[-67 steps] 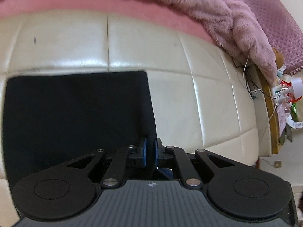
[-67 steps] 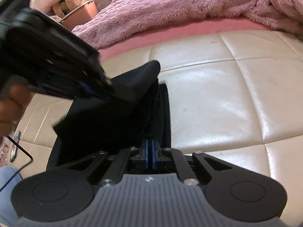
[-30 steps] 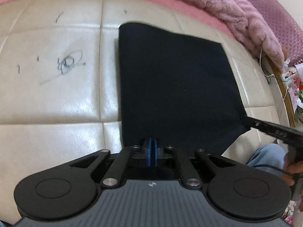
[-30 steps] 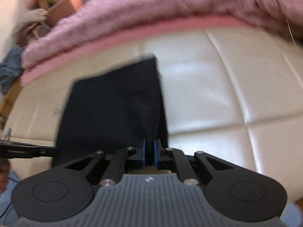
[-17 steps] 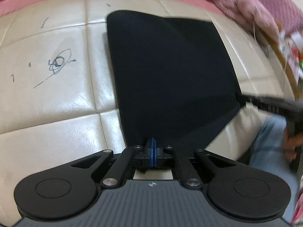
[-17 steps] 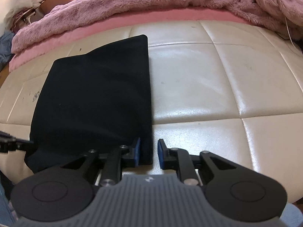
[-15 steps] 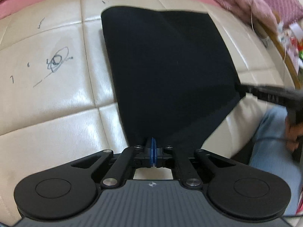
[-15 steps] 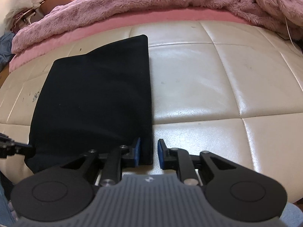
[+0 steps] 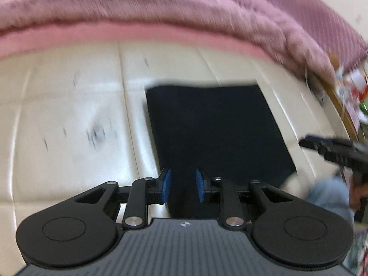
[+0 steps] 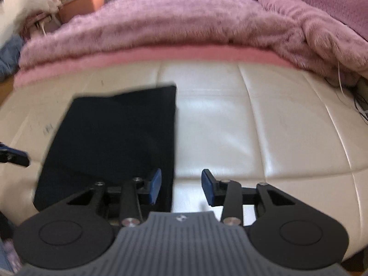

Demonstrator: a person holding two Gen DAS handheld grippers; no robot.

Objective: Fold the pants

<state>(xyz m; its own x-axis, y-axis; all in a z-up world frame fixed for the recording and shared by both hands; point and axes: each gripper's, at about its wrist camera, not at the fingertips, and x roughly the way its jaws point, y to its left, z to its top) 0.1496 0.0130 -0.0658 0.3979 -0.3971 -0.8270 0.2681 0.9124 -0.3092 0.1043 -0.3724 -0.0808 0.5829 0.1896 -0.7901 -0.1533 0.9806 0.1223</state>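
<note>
- Left gripper [image 9: 181,185], at lower centre of its frame, has just been opening; its blue pads sit partly apart over the pants' [image 9: 214,128] near hem, gripping nothing.
- Right gripper [image 10: 180,187] has likewise been opening, astride the folded edge.
- Black pants lie folded flat on the cream cushion [image 10: 264,124].
- Risk: a pad snagging cloth on withdrawal could undo the fold.

The left gripper [image 9: 182,185] points steeply down, its blue pads [image 9: 166,185] parted with nothing pinched; its jaws have just been opening. The right gripper [image 10: 181,186], also seen at three o'clock [image 9: 333,148] in the left view, likewise angles down, jaws just opening, gripping nothing.
</note>
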